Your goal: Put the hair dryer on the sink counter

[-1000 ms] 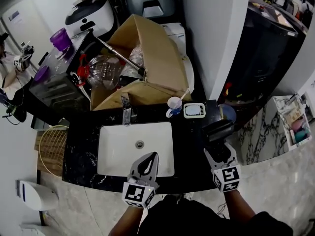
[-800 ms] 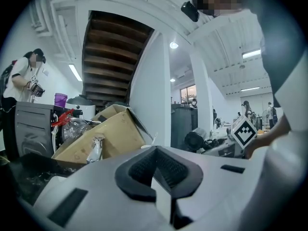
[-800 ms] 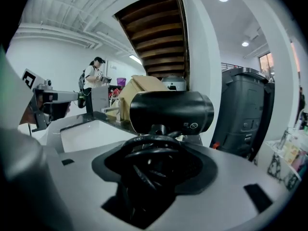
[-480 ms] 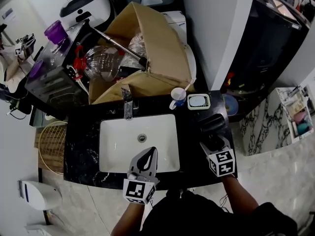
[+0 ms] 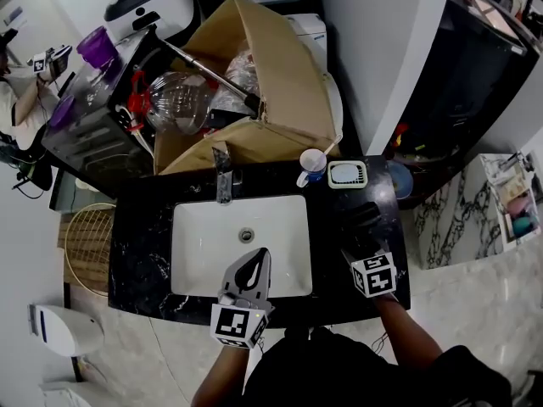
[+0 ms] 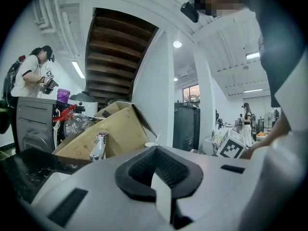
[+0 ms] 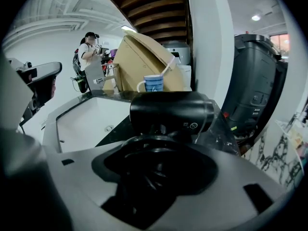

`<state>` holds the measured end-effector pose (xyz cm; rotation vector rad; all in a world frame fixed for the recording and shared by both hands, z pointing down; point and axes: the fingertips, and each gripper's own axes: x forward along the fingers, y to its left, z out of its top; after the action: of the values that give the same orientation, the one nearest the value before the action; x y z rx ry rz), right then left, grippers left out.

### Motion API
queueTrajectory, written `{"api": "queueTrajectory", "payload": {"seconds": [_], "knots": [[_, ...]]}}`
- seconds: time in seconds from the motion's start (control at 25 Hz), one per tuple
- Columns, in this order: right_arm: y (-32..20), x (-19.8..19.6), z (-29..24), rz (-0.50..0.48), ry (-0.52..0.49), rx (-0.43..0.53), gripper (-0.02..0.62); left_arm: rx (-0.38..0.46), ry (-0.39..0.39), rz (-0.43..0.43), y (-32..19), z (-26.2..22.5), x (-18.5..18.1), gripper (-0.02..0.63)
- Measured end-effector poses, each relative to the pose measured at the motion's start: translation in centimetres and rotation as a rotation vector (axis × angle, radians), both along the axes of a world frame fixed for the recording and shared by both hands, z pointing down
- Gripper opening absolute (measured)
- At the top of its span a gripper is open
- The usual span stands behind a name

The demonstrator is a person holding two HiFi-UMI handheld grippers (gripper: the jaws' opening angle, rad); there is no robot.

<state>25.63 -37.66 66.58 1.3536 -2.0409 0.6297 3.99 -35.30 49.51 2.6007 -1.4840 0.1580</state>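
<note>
The glossy black plastic hair dryer (image 7: 171, 112) lies with its barrel crosswise, its handle end pinched between the jaws of the right gripper (image 7: 155, 172). In the head view it is over the black, white-veined stone sink counter (image 5: 144, 227), on the strip to the right of the white rectangular basin (image 5: 237, 244). Whether its underside already touches the stone I cannot tell. To do this well, I'd judge the barrel should go down level until it bears on the counter. Only then should the jaws ease apart and draw straight back, so nothing snags and rolls it. Set it short of the blue-and-white mug (image 5: 310, 164) and the white soap dish (image 5: 347, 174) behind, and well in from the counter's front edge. The left gripper (image 5: 252, 270) hangs over the basin's near rim, jaws pressed together on nothing; it has no part in this step
</note>
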Motion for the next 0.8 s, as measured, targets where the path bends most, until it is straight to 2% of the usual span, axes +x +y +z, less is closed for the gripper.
{"api": "queueTrajectory", "payload": {"seconds": [0.36,0.52,0.64,0.8], "knots": [[0.0,-0.7,1.3,-0.028,0.032,-0.072,0.272,-0.012,0.009,-0.014,-0.3,1.4,-0.6,-0.006],[0.1,-0.4,1.6,0.011,0.009,-0.091,0.275,-0.052,0.014,-0.005,-0.2,1.9,-0.3,-0.006],[0.0,-0.4,1.6,0.034,-0.014,-0.083,0.275,-0.071,0.011,-0.002,-0.2,2.1,-0.1,-0.006],[0.1,-0.4,0.9,0.026,-0.012,-0.043,0.279,-0.037,0.01,-0.012,-0.5,1.4,0.0,-0.006]]}}
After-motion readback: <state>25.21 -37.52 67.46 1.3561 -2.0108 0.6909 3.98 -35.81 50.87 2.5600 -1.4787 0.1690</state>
